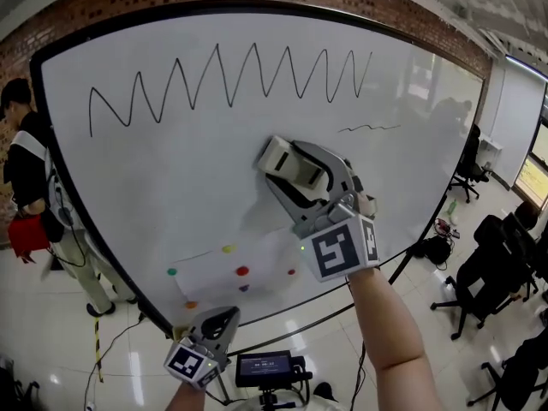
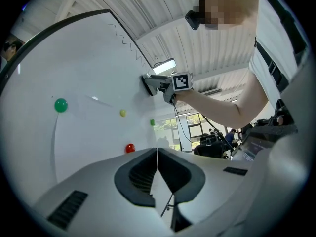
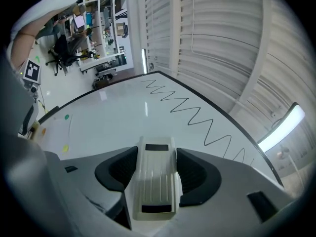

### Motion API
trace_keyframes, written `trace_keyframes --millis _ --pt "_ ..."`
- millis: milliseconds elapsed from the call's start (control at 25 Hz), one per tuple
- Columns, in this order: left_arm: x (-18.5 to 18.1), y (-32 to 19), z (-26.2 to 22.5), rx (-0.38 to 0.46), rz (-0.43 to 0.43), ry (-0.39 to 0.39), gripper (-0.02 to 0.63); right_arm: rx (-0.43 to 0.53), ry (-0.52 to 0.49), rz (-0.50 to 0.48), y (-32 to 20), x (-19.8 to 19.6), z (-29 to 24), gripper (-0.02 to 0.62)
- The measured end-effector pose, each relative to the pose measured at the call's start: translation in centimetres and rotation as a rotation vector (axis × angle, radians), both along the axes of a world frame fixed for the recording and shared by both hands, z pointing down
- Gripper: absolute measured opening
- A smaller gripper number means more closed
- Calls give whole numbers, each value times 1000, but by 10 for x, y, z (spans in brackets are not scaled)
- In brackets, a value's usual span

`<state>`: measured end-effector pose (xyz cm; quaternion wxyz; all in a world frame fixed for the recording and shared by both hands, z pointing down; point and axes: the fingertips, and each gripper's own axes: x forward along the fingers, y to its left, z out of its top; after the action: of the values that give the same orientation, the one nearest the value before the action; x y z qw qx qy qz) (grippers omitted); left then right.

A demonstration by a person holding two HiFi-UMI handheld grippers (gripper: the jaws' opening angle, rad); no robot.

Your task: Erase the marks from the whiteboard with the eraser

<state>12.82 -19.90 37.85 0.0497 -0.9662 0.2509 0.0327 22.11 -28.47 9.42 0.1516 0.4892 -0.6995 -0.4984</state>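
Right gripper (image 1: 300,169) pinching cream plastic eraser (image 1: 279,156) against white whiteboard (image 1: 154,187).
We note the black zigzag marker line (image 1: 231,80) lies above it, running left-right.

The right gripper (image 3: 157,154) has its jaws closed on the sides of a cream eraser (image 3: 157,181) at lower centre, pointing at the whiteboard (image 3: 118,117). A black zigzag line (image 3: 197,117) runs from upper centre toward the right edge. A green dot (image 3: 66,116) and a yellow dot (image 3: 65,148) sit at the left.
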Motion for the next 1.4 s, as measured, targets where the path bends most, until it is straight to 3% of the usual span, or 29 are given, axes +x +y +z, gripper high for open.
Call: trace_keyframes --millis 200,480,600,680,880,1040,1240,1400 --pt "15 -2 -1 0 -25 10 14 18 -44 5 0 33 -20 261" --pt "38 -6 -2 -3 -61 -3 15 8 -370 8 -9 135 -55 261" --pt "45 -7 -4 -3 -71 2 14 19 -466 31 -11 162 -53 261" --pt "49 -9 -3 -8 -80 3 14 27 -452 54 -12 158 -44 261" --pt "63 -9 0 -18 -91 0 14 2 -223 25 -10 113 -16 261" --pt "73 -9 2 -24 -95 -1 14 43 -114 -20 -9 101 -15 261" --pt "78 -9 4 -32 -107 -3 14 50 -145 -15 -12 126 -28 259" --pt "81 -9 5 -32 -115 -6 14 35 -278 21 -15 168 -41 261"
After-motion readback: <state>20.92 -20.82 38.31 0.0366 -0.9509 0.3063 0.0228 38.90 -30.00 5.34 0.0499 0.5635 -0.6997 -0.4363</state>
